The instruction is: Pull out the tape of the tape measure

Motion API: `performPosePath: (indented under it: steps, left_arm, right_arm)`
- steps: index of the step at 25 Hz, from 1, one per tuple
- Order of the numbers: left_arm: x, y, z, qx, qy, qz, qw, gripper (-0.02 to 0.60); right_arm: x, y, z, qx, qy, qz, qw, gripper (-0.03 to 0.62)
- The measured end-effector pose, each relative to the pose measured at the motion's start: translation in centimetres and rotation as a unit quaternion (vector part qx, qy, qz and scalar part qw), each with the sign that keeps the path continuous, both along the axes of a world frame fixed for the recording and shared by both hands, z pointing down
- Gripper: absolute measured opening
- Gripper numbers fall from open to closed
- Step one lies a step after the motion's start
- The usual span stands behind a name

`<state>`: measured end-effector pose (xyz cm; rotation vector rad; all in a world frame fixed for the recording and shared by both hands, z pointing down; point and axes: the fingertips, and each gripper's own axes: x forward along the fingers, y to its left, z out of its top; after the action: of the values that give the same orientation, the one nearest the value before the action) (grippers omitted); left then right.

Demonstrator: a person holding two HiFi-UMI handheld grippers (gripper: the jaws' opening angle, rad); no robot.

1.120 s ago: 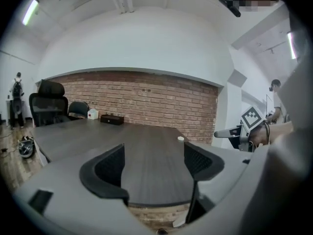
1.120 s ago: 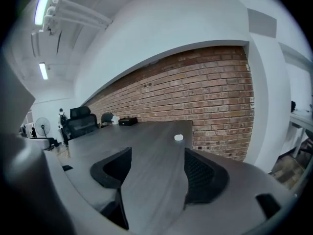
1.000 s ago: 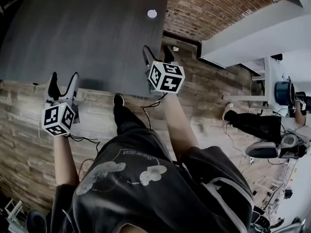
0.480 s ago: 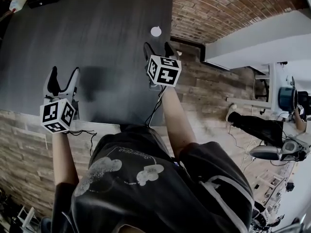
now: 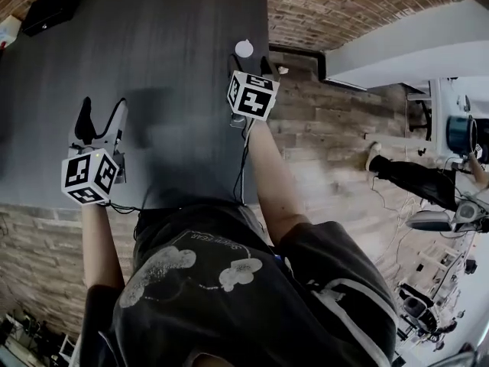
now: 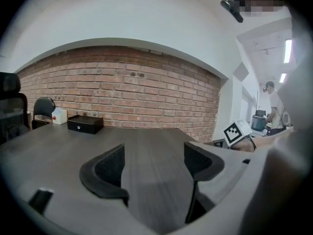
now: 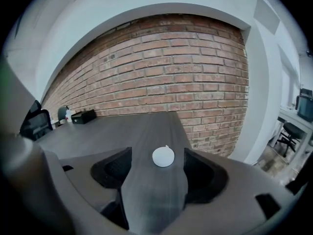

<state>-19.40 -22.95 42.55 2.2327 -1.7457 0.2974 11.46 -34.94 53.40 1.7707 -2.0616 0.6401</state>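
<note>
Fingers (image 7: 113, 171) of my right gripper (image 7: 157, 176) stand wide apart with nothing clamped. The tape measure (image 7: 163, 156) lies on the table (image 5: 153, 44) just ahead of them, lined up with the gap but not yet inside it. It is a small white disc lying flat, close to the table's right edge. My left gripper (image 6: 152, 168) is spread open too, with only bare tabletop between its jaws, well apart from the disc.

To do this well, I reckon I should ease the right gripper forward and down until the disc sits squarely between the pads. Then I would close across its round body without nudging it toward the edge. A small nub shows on its far side; it may be the tape's tab, though it is too small to be sure. The left gripper would then have to come across to pinch that end.

My right arm is stretched forward along the table's right side. My left arm is drawn back, with its gripper over the near part of the table, aimed straight ahead across the top.
</note>
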Motion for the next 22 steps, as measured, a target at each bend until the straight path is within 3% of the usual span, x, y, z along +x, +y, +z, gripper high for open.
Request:
performPosePath:
  steps: [11, 22]
  left_arm:
    - [1.2, -7.2, 2.6, -0.012, 0.017, 0.104, 0.9944, 0.373]
    - [1.9, -9.0, 5.6, -0.025, 0.016, 0.138, 0.9900, 0.373]
  right_arm:
    - [0.3, -3.1, 3.0, -0.043, 0.031, 0.074, 0.996, 0.321]
    - [-0.3, -4.4, 5.4, -0.092, 0.052, 0.084, 0.991, 0.321]
